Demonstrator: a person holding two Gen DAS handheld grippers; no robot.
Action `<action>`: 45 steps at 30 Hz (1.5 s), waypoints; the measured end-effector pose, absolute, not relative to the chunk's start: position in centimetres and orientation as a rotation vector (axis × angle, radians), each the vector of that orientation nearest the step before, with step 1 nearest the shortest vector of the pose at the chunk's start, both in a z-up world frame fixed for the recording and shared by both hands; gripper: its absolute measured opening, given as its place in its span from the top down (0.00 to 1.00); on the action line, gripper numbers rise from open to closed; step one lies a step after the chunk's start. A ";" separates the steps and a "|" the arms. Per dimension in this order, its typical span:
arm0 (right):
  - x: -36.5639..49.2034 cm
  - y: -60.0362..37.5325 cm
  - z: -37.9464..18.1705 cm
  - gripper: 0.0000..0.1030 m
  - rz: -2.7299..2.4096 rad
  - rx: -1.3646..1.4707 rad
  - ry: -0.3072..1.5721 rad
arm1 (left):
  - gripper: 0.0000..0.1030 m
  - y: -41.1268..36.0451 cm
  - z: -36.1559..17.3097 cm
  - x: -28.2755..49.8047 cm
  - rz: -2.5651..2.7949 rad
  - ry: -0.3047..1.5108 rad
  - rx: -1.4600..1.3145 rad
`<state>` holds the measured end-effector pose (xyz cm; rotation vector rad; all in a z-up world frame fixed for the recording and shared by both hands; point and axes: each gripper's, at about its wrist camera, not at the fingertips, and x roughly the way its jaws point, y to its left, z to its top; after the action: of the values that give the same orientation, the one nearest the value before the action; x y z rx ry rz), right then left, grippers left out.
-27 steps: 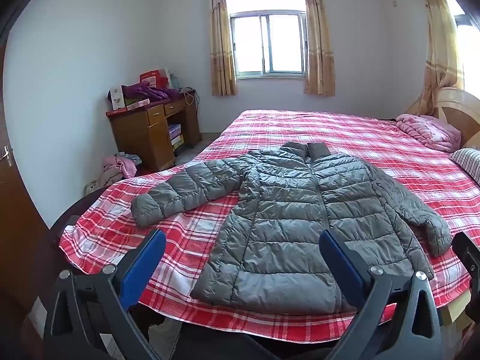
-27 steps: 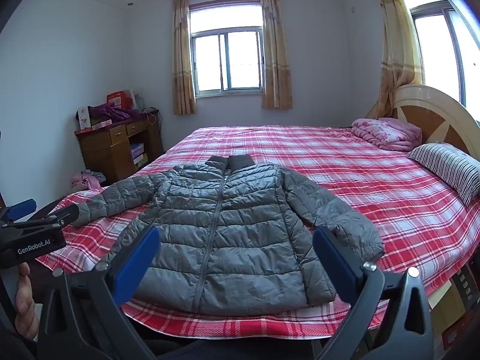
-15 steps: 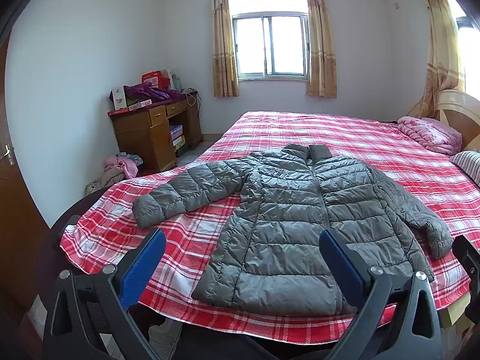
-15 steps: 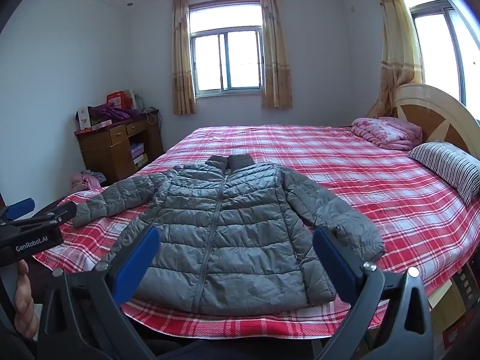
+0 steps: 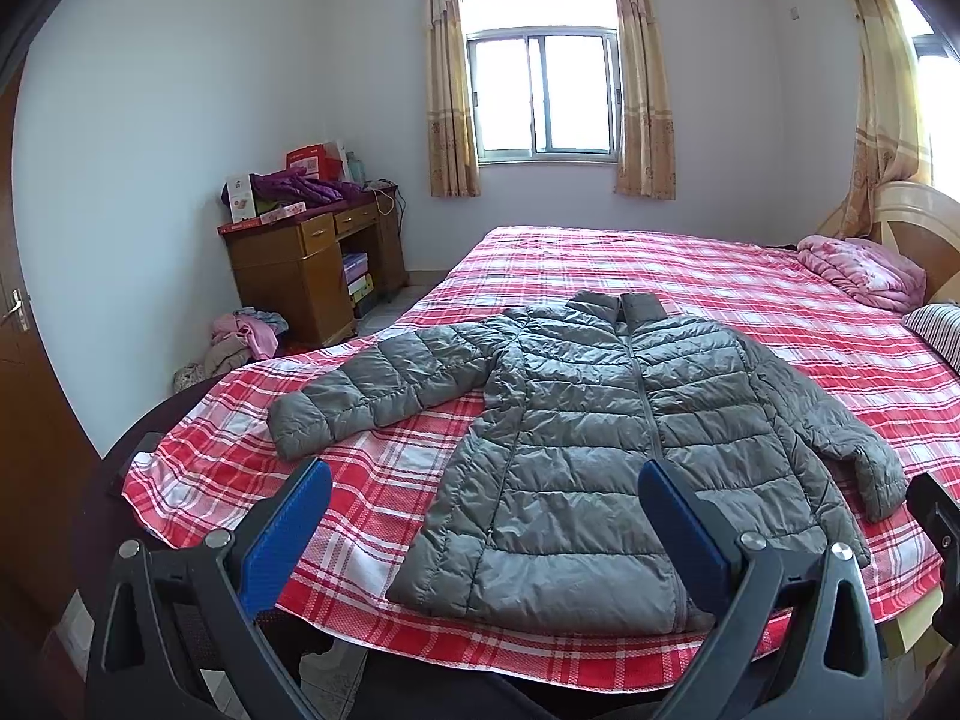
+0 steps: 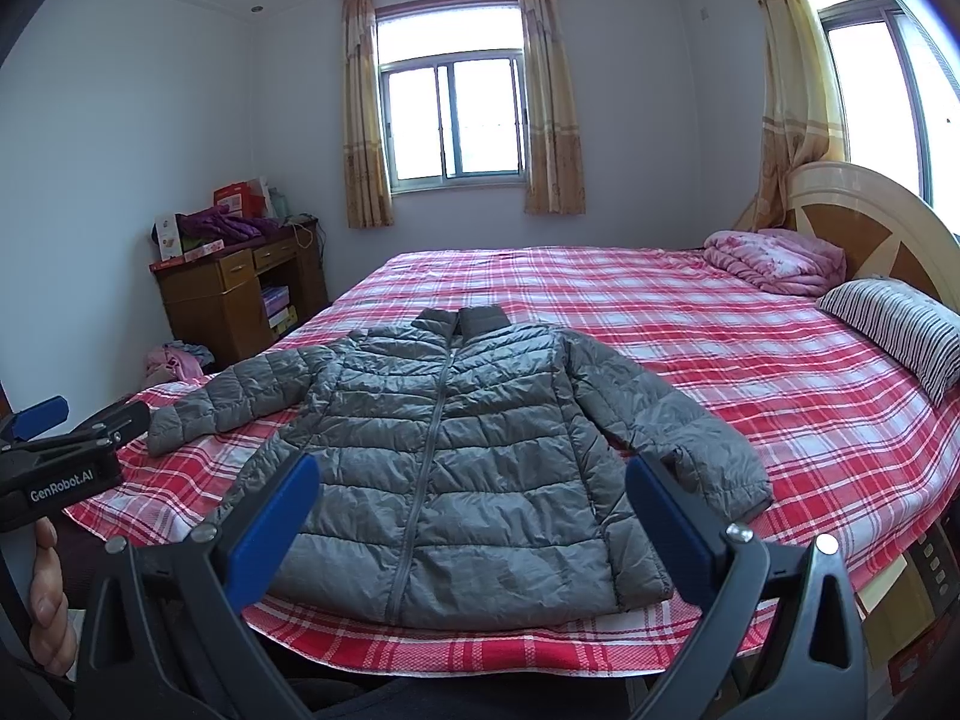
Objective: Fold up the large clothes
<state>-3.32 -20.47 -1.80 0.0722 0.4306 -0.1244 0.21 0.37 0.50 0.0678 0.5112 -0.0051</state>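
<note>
Broadly, one bed (image 5: 690,276) with a red plaid sheet fills both views, and one grey puffer jacket (image 5: 600,438) lies flat on its near end, zipped, collar pointing toward the window (image 5: 543,93). Compared with the earlier frames, the jacket sits a little lower in the left wrist view and a touch higher in the right wrist view; its shape and its place on the sheet are unchanged. Its two sleeves differ: the one on the picture's left stretches out sideways, the one on the right runs down along the body. Two curtains frame the far window, and a second window (image 6: 870,84) shows beside the headboard (image 6: 864,222) in the right wrist view. One wooden counter (image 5: 300,264) stands against the left wall, piled with boxes and purple clothing. One folded pink quilt (image 6: 774,261) and one striped pillow (image 6: 894,324) rest near the headboard. Both claws are released, blue pads spread wide with nothing between them: the left claw (image 5: 483,519) and the right claw (image 6: 471,516) hover short of the jacket's hem, touching nothing. The left claw's grey body and the hand (image 6: 51,600) holding it show at the left edge of the right wrist view.
</note>
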 end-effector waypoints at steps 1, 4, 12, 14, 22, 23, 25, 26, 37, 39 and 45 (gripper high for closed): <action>-3.3 -20.4 -1.8 0.00 -0.125 0.073 0.431 | 0.01 0.4 0.5 0.3 -0.005 0.512 0.067; -3.3 -20.5 -1.8 0.00 -0.124 0.073 0.431 | 0.01 0.5 0.5 0.2 -0.001 0.508 0.072; -3.4 -20.4 -1.9 0.00 -0.122 0.075 0.434 | 0.01 0.6 0.4 0.2 -0.002 0.495 0.066; -3.4 -20.4 -1.9 0.00 -0.121 0.077 0.434 | 0.01 0.5 0.3 0.3 -0.005 0.523 0.060; -3.5 -20.0 -2.0 0.00 -0.109 0.085 0.443 | 0.01 0.3 0.1 0.6 -0.011 0.580 0.065; -3.6 -19.8 -2.1 0.00 -0.106 0.088 0.444 | 0.01 0.3 0.0 0.6 -0.010 0.583 0.068; -3.4 -19.8 -2.2 0.00 -0.102 0.097 0.450 | 0.01 0.2 0.0 0.7 -0.013 0.598 0.071; -3.3 -19.9 -2.2 0.00 -0.100 0.100 0.455 | 0.01 0.2 -0.1 0.9 -0.016 0.616 0.071; 0.1 -24.3 -5.1 0.00 -0.088 0.223 0.554 | 0.01 -0.7 -3.1 5.6 -0.030 0.640 0.121; 0.9 -25.7 -6.2 0.00 -0.117 0.242 0.578 | 0.01 -0.8 -3.8 7.4 -0.019 0.652 0.134; 2.8 -31.5 -9.9 0.00 -0.242 0.337 0.660 | 0.01 -1.6 -5.8 12.8 -0.008 0.677 0.144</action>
<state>2.82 -31.55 -9.91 0.3367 0.6598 -0.2415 12.81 -1.64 -5.84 0.1439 0.6773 -0.0085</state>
